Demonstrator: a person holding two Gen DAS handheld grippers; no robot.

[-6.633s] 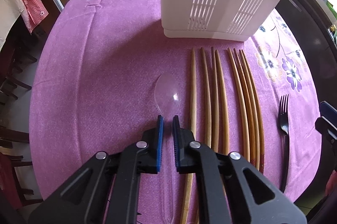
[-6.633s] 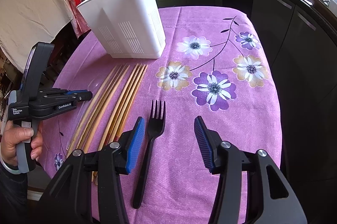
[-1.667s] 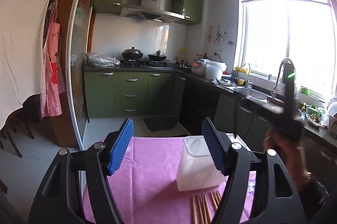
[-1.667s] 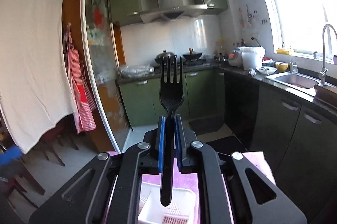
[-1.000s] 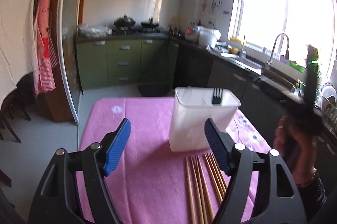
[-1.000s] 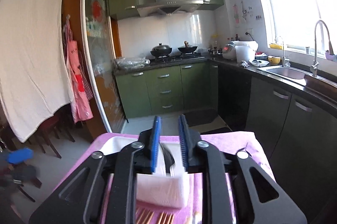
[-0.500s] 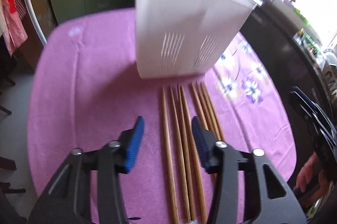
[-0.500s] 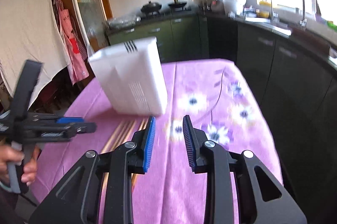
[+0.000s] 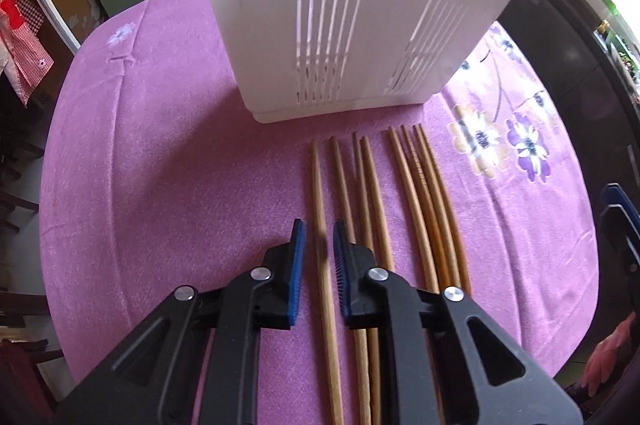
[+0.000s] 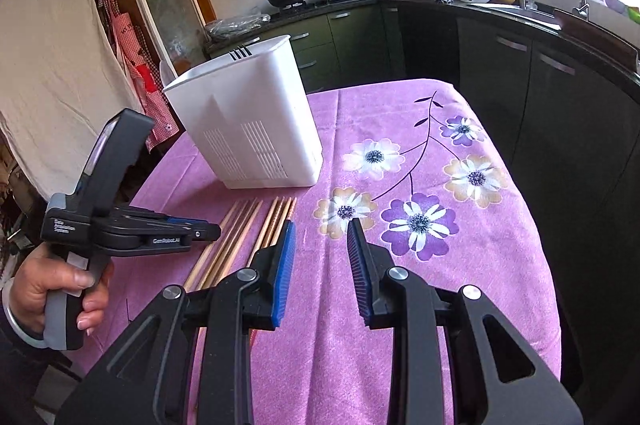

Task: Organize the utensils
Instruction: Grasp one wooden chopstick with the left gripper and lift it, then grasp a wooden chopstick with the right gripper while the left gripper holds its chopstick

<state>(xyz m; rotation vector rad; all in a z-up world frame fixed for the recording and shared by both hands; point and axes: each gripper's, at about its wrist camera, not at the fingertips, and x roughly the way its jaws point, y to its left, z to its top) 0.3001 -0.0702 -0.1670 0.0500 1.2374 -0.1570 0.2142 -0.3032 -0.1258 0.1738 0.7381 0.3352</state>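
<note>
Several wooden chopsticks (image 9: 404, 185) lie side by side on the purple tablecloth (image 9: 160, 165), in front of a white slotted utensil holder (image 9: 340, 5). My left gripper (image 9: 319, 237) points down over the leftmost chopstick (image 9: 316, 177). Its jaws are closing, with that chopstick between the blue pads and a thin gap still showing on each side. In the right wrist view my right gripper (image 10: 321, 229) hovers over the cloth, narrowly open with nothing in it. The holder (image 10: 248, 129) has black fork tines (image 10: 240, 53) showing above its rim.
The table edge drops off close behind both grippers. A person's hand (image 10: 52, 289) holds the left gripper (image 10: 200, 233) at the table's left. Dark kitchen cabinets (image 10: 540, 85) run along the right and chairs (image 9: 16, 185) stand at the left.
The left gripper dropped and tipped down over the chopsticks, its wide jaws narrowing around the leftmost one. The right gripper came down from above the holder to just over the cloth.
</note>
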